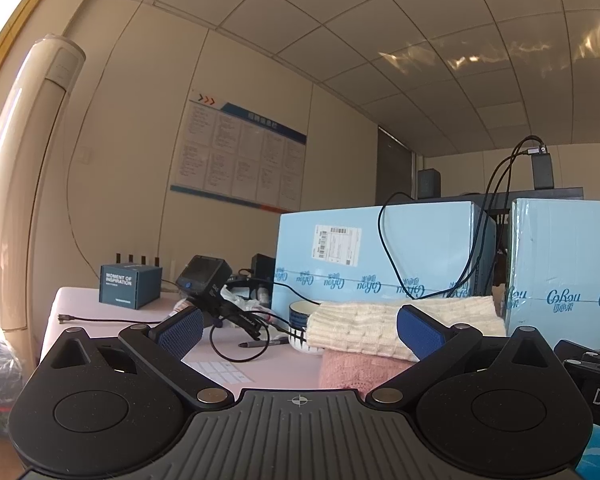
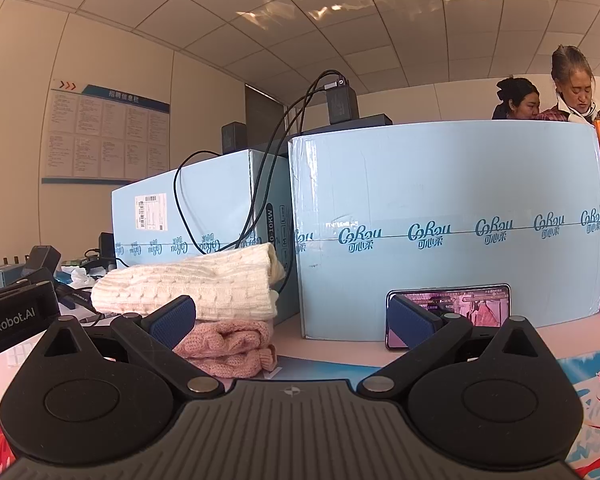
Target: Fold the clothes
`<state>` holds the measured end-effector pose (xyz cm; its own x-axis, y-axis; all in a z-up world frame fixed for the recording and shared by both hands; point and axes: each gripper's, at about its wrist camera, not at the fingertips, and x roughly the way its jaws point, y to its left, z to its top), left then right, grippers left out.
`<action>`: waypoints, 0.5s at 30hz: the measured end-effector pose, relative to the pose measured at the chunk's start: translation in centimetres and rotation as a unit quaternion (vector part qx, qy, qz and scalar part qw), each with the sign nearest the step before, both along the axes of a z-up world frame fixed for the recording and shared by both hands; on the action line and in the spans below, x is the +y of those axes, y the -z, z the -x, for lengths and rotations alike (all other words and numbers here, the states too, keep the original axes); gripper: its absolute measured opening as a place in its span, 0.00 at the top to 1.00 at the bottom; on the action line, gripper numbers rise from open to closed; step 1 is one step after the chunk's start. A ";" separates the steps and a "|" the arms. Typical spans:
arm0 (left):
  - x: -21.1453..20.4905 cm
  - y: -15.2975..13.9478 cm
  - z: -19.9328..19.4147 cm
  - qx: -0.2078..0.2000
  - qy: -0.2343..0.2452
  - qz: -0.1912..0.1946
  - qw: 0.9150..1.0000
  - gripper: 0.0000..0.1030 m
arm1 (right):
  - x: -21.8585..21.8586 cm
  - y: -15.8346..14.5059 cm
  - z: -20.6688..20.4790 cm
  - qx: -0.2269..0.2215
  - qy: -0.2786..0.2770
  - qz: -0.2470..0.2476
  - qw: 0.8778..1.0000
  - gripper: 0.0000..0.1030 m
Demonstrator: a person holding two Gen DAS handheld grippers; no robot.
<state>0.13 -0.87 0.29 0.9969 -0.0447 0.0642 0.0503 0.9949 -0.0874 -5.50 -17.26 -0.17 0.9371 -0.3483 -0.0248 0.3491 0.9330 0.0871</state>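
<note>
Left gripper (image 1: 300,330): its fingers are spread wide with nothing between them; it sits low, near the desk, and faces the stacked clothes.
Right gripper (image 2: 294,320): fingers spread wide too, holding nothing; it faces the gap between the clothes and a phone.
White sweater (image 2: 188,280): a cream cable-knit, folded into a compact block, lying on top of the pink one.
Pink sweater (image 2: 228,344): folded underneath, resting on the desk (image 1: 112,312) just in front of the blue boxes (image 2: 440,216).
Stack position: toward the right of the left wrist view, toward the left of the right wrist view, so it sits roughly between the two grippers.
Nearby things: a bowl (image 1: 302,314) just beside the stack, a pen, loose cables, and the phone (image 2: 480,308) propped against a box.
Progress: both visible garments look folded and piled, so the task appears close to finished.
Left to do: no unfolded clothing shows in either view; whether more waits out of frame cannot be told.
</note>
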 end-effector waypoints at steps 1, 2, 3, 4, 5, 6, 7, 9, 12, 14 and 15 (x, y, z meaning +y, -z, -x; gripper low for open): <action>0.0 0.0 0.0 -0.001 0.000 0.001 1.000 0.00 | 0.0 0.0 0.0 0.000 0.000 0.000 1.000 0.00; 0.0 0.0 0.1 -0.002 0.000 0.001 1.000 0.00 | 0.0 0.0 0.0 0.000 0.000 0.000 1.000 0.00; 0.1 0.0 0.1 -0.003 0.000 0.002 1.000 0.00 | 0.1 0.0 0.0 0.000 0.000 0.000 1.000 0.00; 0.1 0.0 0.1 -0.004 0.000 0.003 1.000 0.00 | 0.1 0.0 0.0 0.000 0.001 0.000 1.000 0.00; 0.1 0.0 0.2 -0.005 0.000 0.003 1.000 0.00 | 0.1 0.0 0.0 0.001 0.000 0.001 1.000 0.00; 0.1 0.0 0.2 -0.006 0.000 0.004 1.000 0.00 | 0.1 0.0 0.0 0.001 0.000 0.001 1.000 0.00; 0.1 0.0 0.2 -0.006 0.000 0.004 1.000 0.00 | 0.1 0.0 0.0 0.001 0.000 0.001 1.000 0.00; 0.1 0.0 0.2 -0.006 0.000 0.003 1.000 0.00 | 0.1 0.0 0.0 0.001 0.000 0.001 1.000 0.00; 0.1 -0.1 0.3 -0.007 0.000 0.004 1.000 0.00 | 0.0 0.0 -0.1 0.001 0.000 0.001 1.000 0.00; 0.2 0.0 0.3 -0.008 -0.001 0.004 1.000 0.00 | 0.0 0.0 -0.1 0.002 0.000 0.001 1.000 0.00; 0.2 0.0 0.3 -0.009 -0.001 0.005 1.000 0.00 | 0.0 0.0 -0.1 0.002 0.000 0.001 1.000 0.00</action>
